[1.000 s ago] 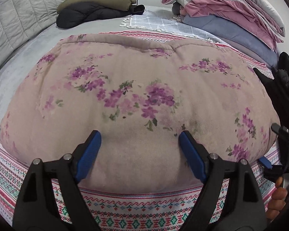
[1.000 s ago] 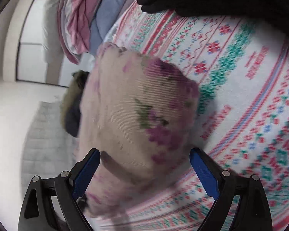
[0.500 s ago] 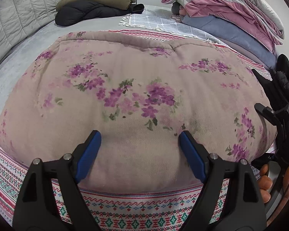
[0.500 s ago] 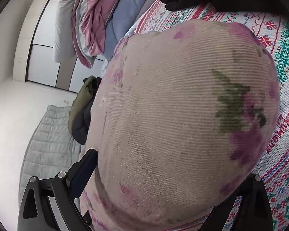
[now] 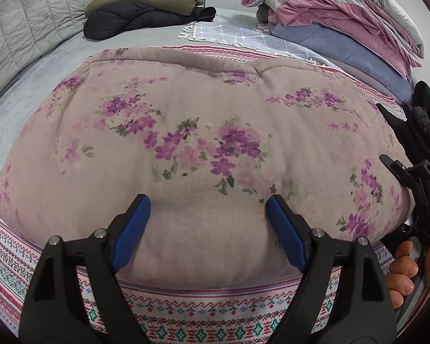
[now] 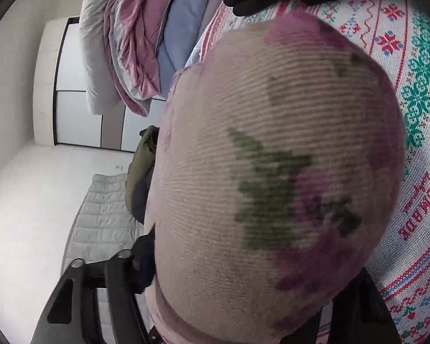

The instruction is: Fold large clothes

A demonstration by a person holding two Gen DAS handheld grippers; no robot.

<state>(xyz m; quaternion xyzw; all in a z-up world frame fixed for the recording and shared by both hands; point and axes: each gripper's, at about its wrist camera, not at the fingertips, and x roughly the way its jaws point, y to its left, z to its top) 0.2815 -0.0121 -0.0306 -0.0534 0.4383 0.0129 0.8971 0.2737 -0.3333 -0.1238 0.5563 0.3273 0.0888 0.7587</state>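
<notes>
1. Left wrist view: I am holding my left tongs point(image 5: 207, 223) wide open over the near edge of the floral padded garment point(image 5: 203, 149); blue pads are apart, gripping nothing, hovering over or just touching the fabric, hard to tell which.
2. The garment is lying flat on the patterned knit blanket point(image 5: 203, 318) spread over the bed point(image 5: 28, 86), filling most of the frame. The far hem is sitting near the fringed grey cloth point(image 5: 243, 33).
3. Right wrist view: my right tongs point(image 6: 243, 309) are pushed into the garment's right corner point(image 6: 272, 172). Fabric is bulging across the lens and hiding the tips, so I cannot tell whether they are clamped or just surrounding it.
4. In the left view my right hand point(image 5: 407, 272) is showing at the garment's right edge, on the tool handle.
5. Handling guess: thick, quilted, soft, probably bulky rather than heavy. It should be springing back at folds and not creasing sharply. Textured weave, so not slippery.
6. Where to grip: I am judging the near hem corners best, taking the whole padded thickness, not only the top layer.
7. Background: dark jackets point(image 5: 146, 11) and the stacked bedding point(image 5: 344, 20) are sitting well apart from the garment.
</notes>
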